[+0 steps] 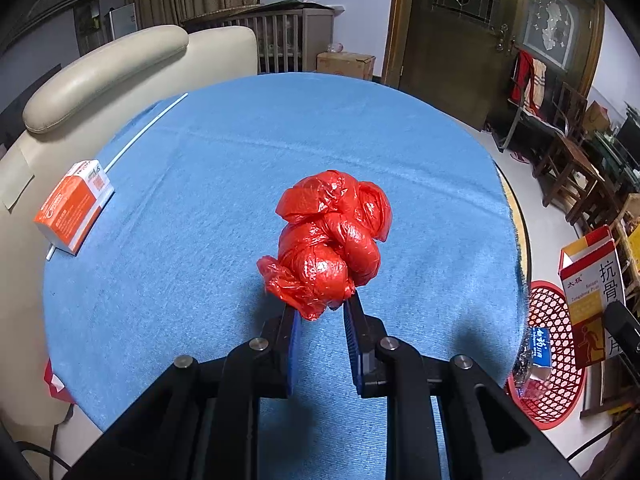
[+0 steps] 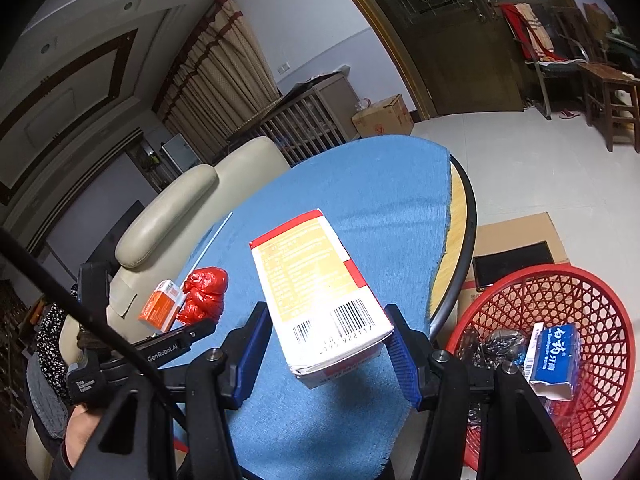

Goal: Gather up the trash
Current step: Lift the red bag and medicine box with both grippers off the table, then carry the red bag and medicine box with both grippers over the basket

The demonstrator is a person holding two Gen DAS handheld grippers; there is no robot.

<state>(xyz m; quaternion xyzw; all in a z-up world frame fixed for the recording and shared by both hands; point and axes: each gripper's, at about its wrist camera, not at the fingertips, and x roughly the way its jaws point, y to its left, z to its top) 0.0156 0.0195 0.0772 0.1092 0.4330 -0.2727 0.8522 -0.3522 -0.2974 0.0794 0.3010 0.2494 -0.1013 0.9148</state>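
Trash gripped clear of blue-clothed round table [image 1: 248, 152], ready for red mesh plastic basket [image 2: 592, 292]: crumpled red plastic bag [image 1: 330, 240] pinched tight in left gripper [image 1: 320, 312], red-and-white cardboard box [image 2: 316, 292] clamped across half-spread right gripper [image 2: 326, 354].

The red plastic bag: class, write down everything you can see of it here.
The red plastic bag is thin, glossy, crinkled film, knotted and bunched into a lumpy ball. The left gripper is shut on its lower end, holding it above the blue tablecloth. No other thing touches it; what is inside cannot be seen.
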